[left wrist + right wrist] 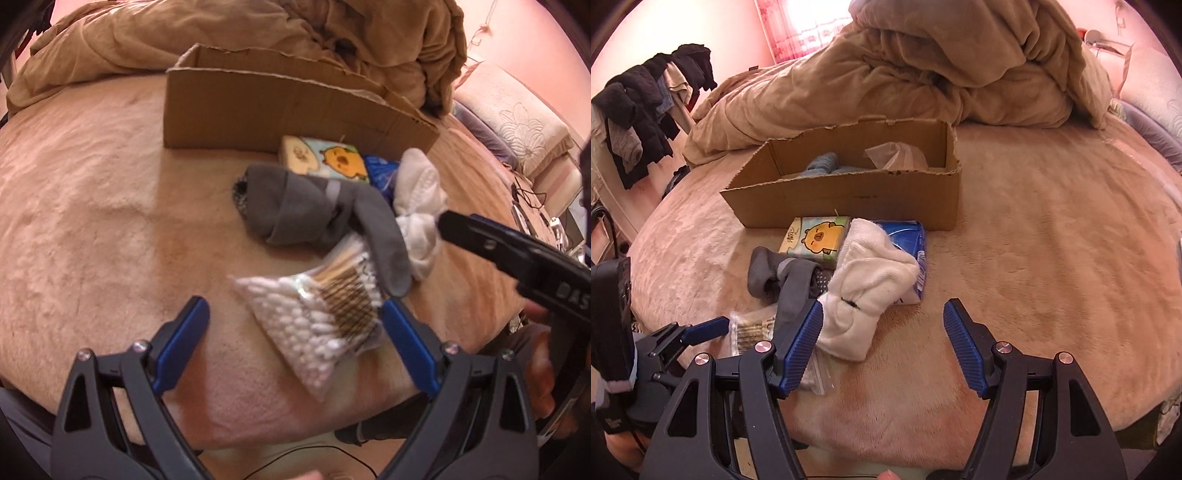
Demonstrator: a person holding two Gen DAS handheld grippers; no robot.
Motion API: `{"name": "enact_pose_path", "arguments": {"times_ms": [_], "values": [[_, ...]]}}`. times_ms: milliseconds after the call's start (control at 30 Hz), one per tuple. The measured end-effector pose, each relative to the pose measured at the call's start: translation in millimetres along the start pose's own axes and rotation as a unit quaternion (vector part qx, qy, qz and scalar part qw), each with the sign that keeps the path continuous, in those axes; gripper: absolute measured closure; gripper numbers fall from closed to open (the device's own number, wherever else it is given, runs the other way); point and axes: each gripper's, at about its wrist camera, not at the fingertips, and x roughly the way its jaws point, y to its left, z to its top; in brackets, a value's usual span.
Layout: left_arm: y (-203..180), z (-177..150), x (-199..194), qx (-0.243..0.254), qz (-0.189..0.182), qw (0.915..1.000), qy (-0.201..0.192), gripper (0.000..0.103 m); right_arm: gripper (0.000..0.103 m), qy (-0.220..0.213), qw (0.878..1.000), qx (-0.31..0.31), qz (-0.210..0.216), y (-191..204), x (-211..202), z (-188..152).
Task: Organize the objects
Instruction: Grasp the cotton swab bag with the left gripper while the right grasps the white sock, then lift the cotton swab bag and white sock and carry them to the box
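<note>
Both tongs spread, nothing held: my L gripper (295, 314) straddles cotton swab bag (314, 325), R gripper (882, 325) beside white sock (871, 291). Cardboard box (849, 199) behind on bed (1052, 258); grey sock (295, 210), tissue pack (820, 236) in front of it.

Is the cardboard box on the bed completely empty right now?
No, the right wrist view shows the cardboard box already holding a blue cloth item and a clear plastic bag.
</note>
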Motion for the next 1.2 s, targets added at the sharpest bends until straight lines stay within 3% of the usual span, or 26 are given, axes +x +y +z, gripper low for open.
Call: {"name": "enact_pose_path", "arguments": {"times_ms": [33,100,133,200,367,567,1200], "values": [[-1,0,0,0.001,-0.001,1.0000,-0.002,0.008,0.032,0.004,1.000,0.001,0.002,0,5,1],[-5,-1,0,0.005,-0.008,0.9999,-0.010,0.017,0.032,0.011,1.000,0.002,0.006,0,14,2],[-8,-1,0,0.010,-0.011,0.9998,-0.012,0.026,0.032,0.015,1.000,0.004,0.011,0,20,2],[-17,-1,0,0.023,-0.009,0.9996,-0.016,0.031,0.033,0.019,1.000,0.004,0.018,1,26,3],[-21,0,-2,0.022,-0.014,0.9994,-0.021,0.040,0.061,0.028,0.998,0.017,0.058,-2,32,1],[-22,-1,-11,0.021,-0.012,0.9994,-0.026,0.044,0.068,0.021,0.997,0.026,0.070,-6,23,1],[-6,13,-112,0.007,0.006,0.9948,-0.101,0.044,0.068,-0.041,0.998,0.018,0.034,-8,-59,12]]}}
